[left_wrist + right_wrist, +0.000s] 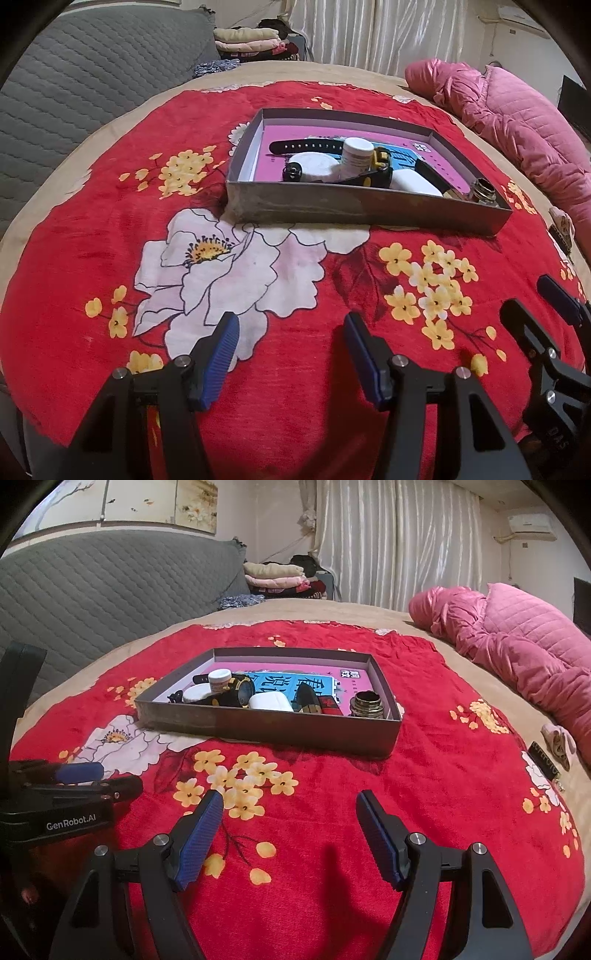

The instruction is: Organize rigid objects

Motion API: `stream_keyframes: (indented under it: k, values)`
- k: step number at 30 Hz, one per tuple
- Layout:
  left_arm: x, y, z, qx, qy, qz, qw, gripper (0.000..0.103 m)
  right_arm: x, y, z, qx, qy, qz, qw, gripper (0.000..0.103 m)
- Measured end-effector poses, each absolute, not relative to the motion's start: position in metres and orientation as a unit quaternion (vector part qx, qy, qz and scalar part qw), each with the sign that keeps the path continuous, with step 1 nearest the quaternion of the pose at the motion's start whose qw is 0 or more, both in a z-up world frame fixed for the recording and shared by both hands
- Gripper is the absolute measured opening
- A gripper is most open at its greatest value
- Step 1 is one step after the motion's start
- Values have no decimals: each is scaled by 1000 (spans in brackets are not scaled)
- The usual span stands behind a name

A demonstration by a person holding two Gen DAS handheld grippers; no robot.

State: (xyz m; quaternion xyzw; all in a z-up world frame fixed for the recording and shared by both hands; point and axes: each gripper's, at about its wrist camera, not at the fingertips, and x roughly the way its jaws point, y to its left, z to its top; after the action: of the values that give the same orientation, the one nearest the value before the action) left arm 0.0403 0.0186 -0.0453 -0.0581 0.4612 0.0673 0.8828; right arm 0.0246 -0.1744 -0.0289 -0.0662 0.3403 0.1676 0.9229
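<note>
A grey cardboard box (332, 206) (258, 727) lies on the red flowered blanket. It holds a white-capped jar (356, 153) (219, 679), a black and yellow watch (380, 166) (240, 692), a black strap (303, 147), white round cases (314, 164) (269, 701) and a brass metal fitting (484, 190) (365, 703). My left gripper (291, 325) is open and empty, low over the blanket, short of the box. My right gripper (290, 801) is open and empty beside it, and shows at the right edge of the left wrist view (535, 299).
A pink quilted jacket (517, 646) lies at the right of the bed. A grey padded headboard (110, 590) stands at the left. Folded clothes (277, 576) are stacked behind. A small black item (545, 762) lies near the right blanket edge.
</note>
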Motion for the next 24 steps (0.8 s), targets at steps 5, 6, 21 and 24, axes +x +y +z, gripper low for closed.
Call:
stream_keyframes:
  k: [5, 6, 21, 24]
  values:
    - [41, 19, -46, -58, 462, 68, 882, 59, 25, -176, -29, -62, 341, 164, 923, 76]
    - [41, 20, -46, -58, 463, 68, 882, 59, 25, -176, -28, -62, 341, 164, 923, 76]
    - [42, 21, -46, -58, 466, 73, 880, 59, 27, -179, -30, -54, 347, 161, 922, 76]
    - [43, 22, -46, -58, 465, 74, 880, 59, 27, -181, -30, -53, 346, 160, 923, 76]
